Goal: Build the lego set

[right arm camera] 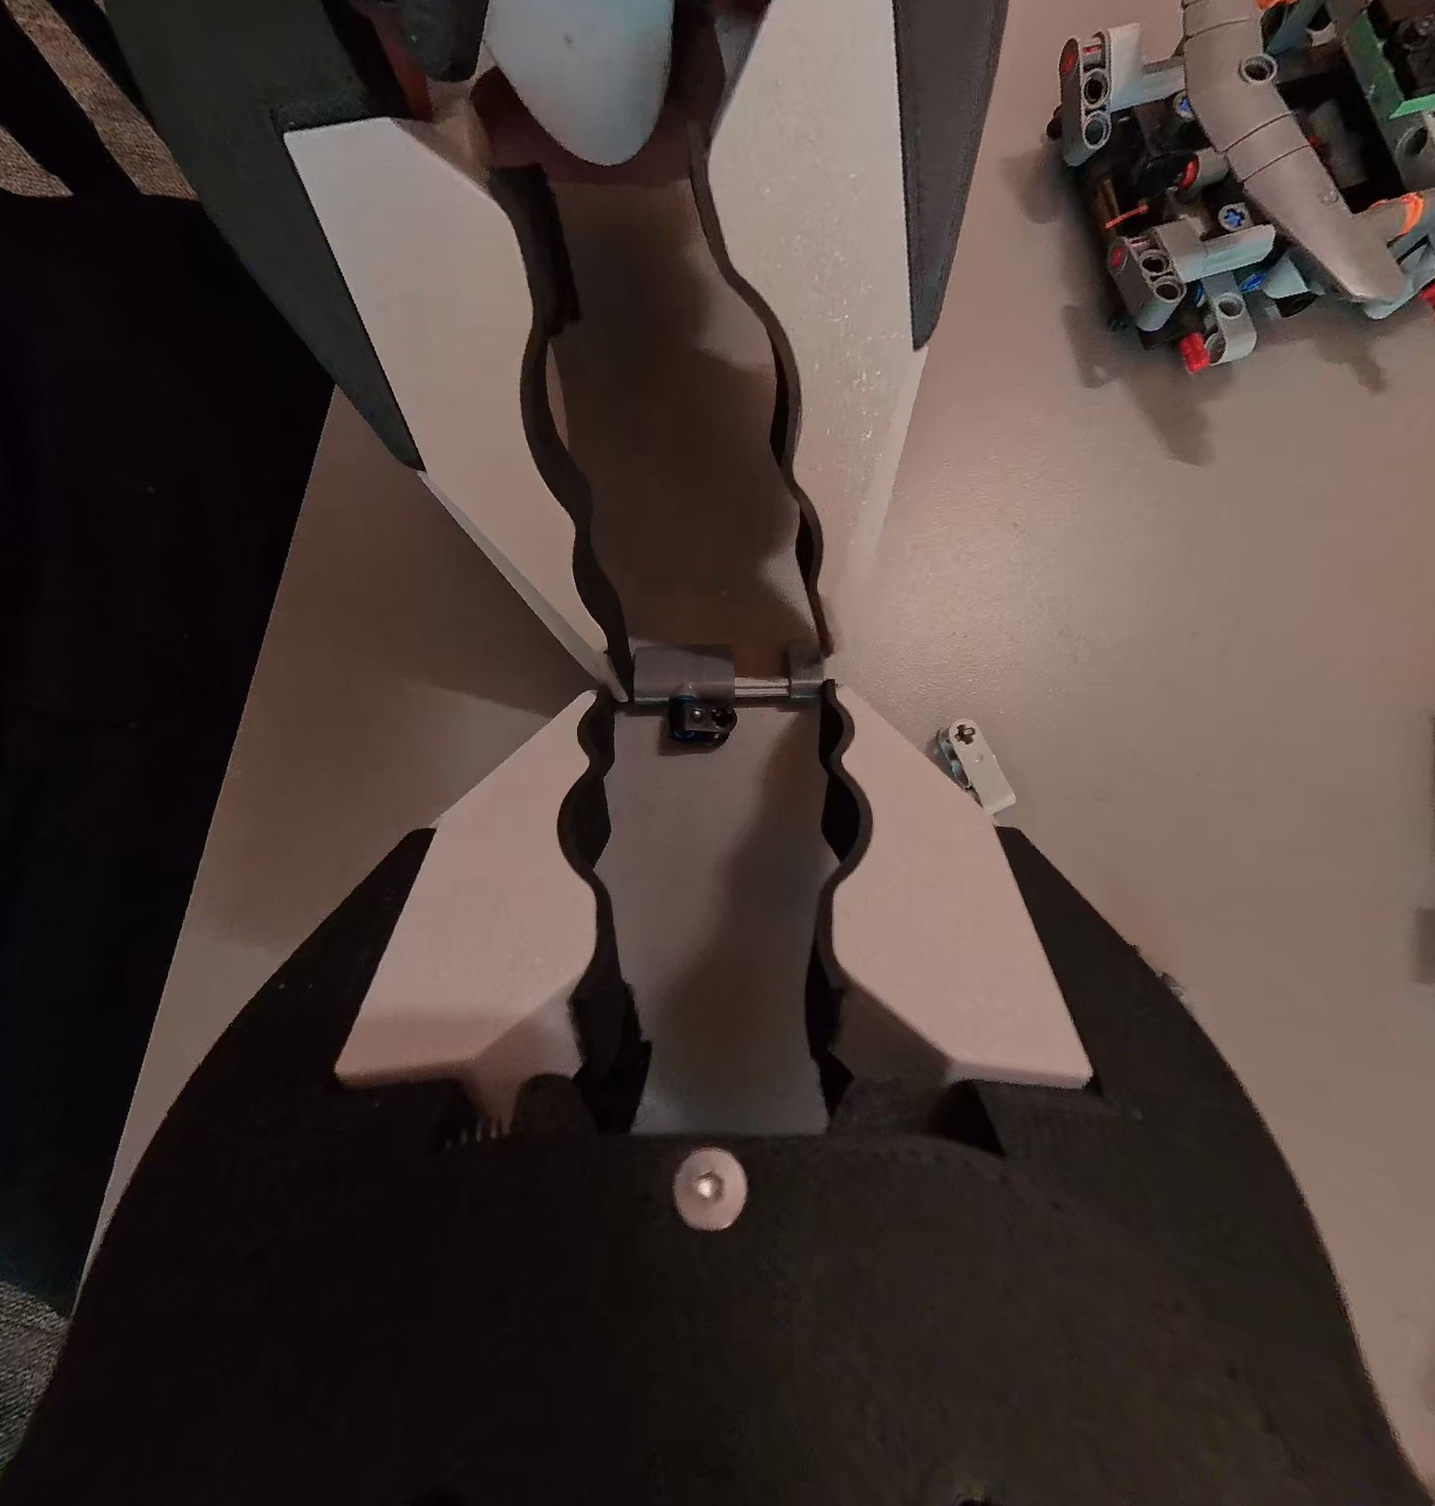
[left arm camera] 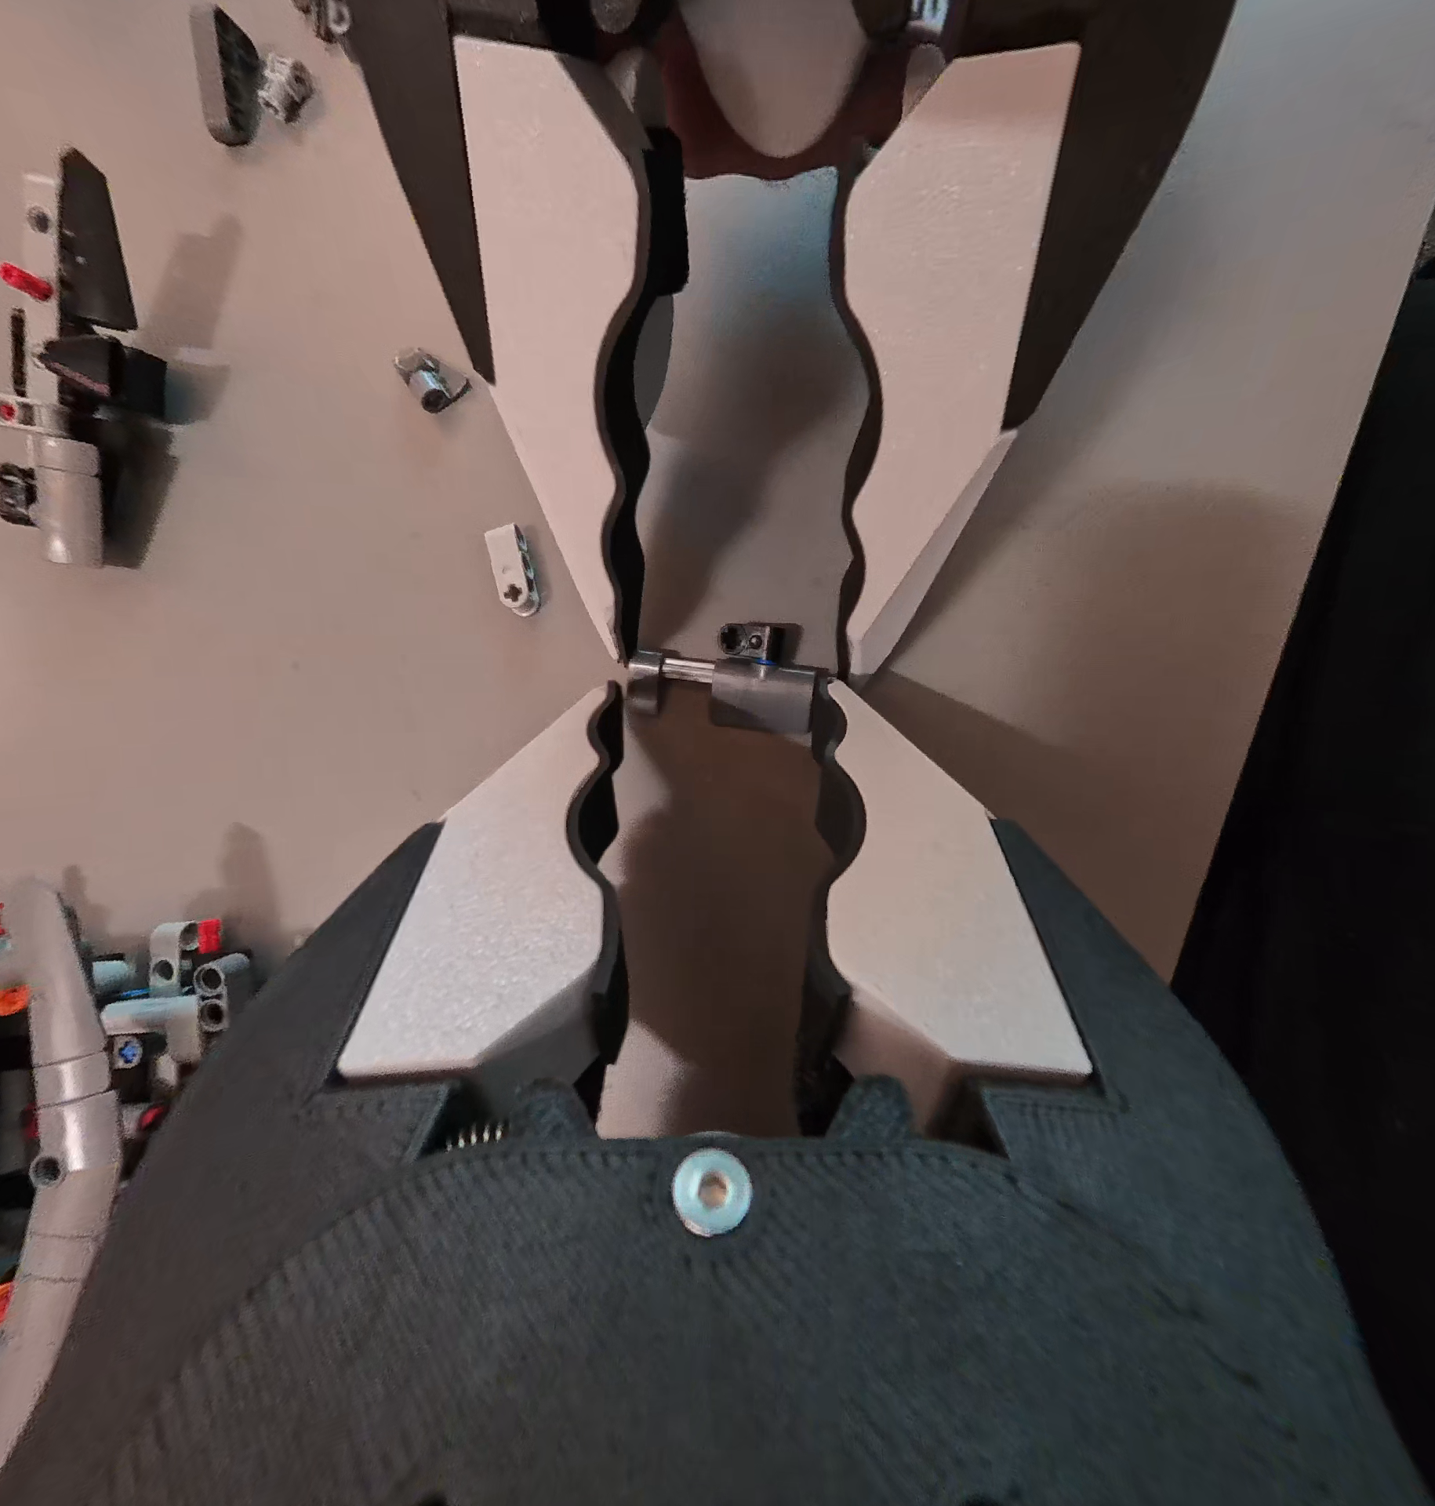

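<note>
I see a pale table (left arm camera: 291, 693) with loose lego bits. My left gripper (left arm camera: 726, 693) and right gripper (right arm camera: 718, 701) both pinch one small gray piece (left arm camera: 759, 693).

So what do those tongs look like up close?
Both pairs look the same. The left tongs have a black, ridged plastic body with one silver screw in the middle. Out of it stick two pale grey fingers shaped like wedges, with wavy dark rubbery inner edges. The right tongs match, silver screw included. No cables or sleeves show.
</note>
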The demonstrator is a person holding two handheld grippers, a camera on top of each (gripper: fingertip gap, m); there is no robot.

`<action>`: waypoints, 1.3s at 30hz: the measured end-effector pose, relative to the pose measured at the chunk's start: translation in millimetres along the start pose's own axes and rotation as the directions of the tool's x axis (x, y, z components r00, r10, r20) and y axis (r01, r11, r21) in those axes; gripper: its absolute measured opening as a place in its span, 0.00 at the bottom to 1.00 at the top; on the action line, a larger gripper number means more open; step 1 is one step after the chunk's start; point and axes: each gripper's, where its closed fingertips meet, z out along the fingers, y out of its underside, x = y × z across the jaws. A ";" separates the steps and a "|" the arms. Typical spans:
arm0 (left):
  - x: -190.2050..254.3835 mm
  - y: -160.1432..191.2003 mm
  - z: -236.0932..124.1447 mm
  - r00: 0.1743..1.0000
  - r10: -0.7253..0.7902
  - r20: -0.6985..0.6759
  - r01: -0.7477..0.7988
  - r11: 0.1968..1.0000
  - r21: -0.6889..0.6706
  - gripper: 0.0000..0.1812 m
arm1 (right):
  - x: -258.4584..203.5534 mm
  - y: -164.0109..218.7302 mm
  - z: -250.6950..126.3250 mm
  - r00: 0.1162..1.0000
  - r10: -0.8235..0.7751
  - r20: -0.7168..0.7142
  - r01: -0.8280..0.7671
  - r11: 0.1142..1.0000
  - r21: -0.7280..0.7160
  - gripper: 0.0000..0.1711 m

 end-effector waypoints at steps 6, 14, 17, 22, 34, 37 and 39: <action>-0.6 0.5 1.8 0.999 -0.021 -0.046 0.020 1.000 -0.021 0.27 | -0.5 0.1 0.2 1.000 0.001 0.010 -0.001 1.000 0.006 0.29; 2.7 0.2 3.0 0.996 -0.044 -0.083 0.044 0.999 -0.003 0.25 | -1.3 0.4 0.1 1.000 0.003 0.019 -0.004 1.000 0.018 0.28; 2.9 -0.1 3.0 0.996 -0.041 -0.081 0.042 0.999 0.011 0.22 | -1.8 -0.2 0.0 1.000 0.003 0.021 -0.004 1.000 0.023 0.25; 3.2 -0.2 3.0 0.996 -0.028 -0.080 0.029 0.999 0.013 0.21 | -1.9 0.1 0.0 1.000 0.008 0.019 -0.009 1.000 0.029 0.25; 6.1 -0.9 2.7 0.996 -0.021 -0.081 0.023 0.999 0.023 0.17 | -1.4 0.8 0.0 1.000 0.005 0.012 -0.006 1.000 0.015 0.24; 5.0 -1.4 2.8 0.997 -0.029 -0.074 0.031 0.999 0.031 0.17 | 0.1 0.9 -0.8 1.000 0.024 -0.014 -0.024 1.000 0.014 0.25; 0.2 -1.9 3.1 0.999 -0.039 -0.030 0.040 0.998 0.041 0.20 | 0.8 4.5 -4.9 0.999 0.017 -0.049 -0.017 1.000 -0.005 0.27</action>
